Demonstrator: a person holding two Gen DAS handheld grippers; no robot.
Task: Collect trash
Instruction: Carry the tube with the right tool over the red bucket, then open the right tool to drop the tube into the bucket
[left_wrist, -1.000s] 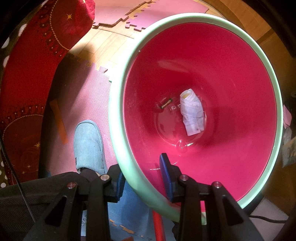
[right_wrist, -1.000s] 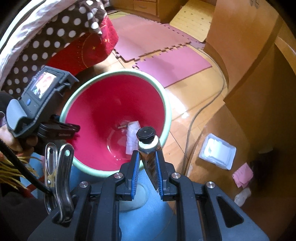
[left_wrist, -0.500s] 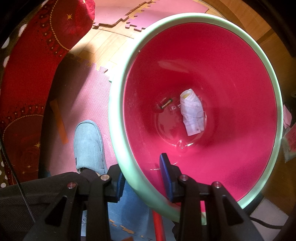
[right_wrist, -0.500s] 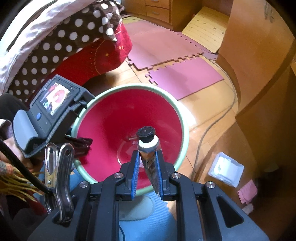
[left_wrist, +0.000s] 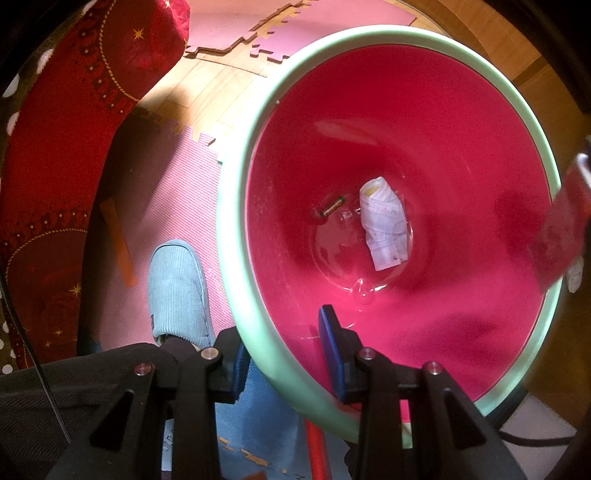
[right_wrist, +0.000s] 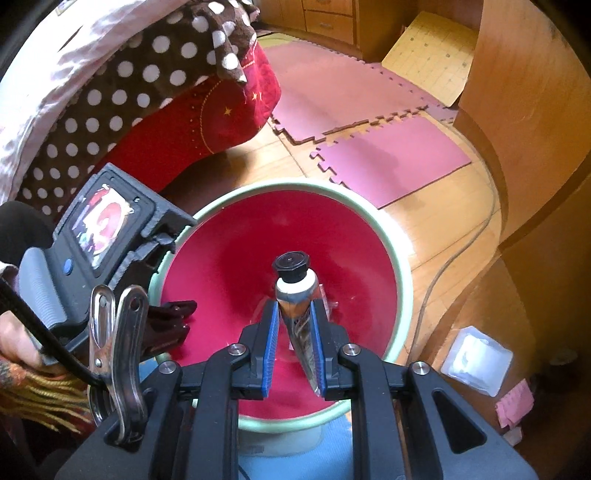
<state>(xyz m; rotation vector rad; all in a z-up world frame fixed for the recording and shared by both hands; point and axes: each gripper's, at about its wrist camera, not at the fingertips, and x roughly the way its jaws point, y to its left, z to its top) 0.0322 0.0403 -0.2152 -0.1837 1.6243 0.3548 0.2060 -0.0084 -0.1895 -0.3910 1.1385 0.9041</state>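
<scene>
A bin with a pale green rim (left_wrist: 236, 206) and a glossy red inside fills the left wrist view. My left gripper (left_wrist: 284, 354) is shut on its near wall, one finger outside and one inside. At the bottom lie a crumpled white paper (left_wrist: 384, 229) and a small dark scrap (left_wrist: 330, 208). My right gripper (right_wrist: 293, 332) is shut on a squeezed tube (right_wrist: 295, 295) with a black cap, which hangs over the bin's mouth (right_wrist: 280, 229). A blurred reddish shape (left_wrist: 565, 229) juts in over the bin's right rim.
A foot in a pale blue slipper (left_wrist: 177, 291) stands left of the bin on pink foam mats (right_wrist: 391, 162). Red and polka-dot bedding (right_wrist: 147, 92) lies to the left. By the wooden furniture on the right are a white packet (right_wrist: 476, 358), pink paper (right_wrist: 515, 402) and a cable (right_wrist: 443, 266).
My right gripper has carried the tube from beside the bin to above its middle. A reddish shape has come into the left wrist view at the right edge. The left gripper has stayed put.
</scene>
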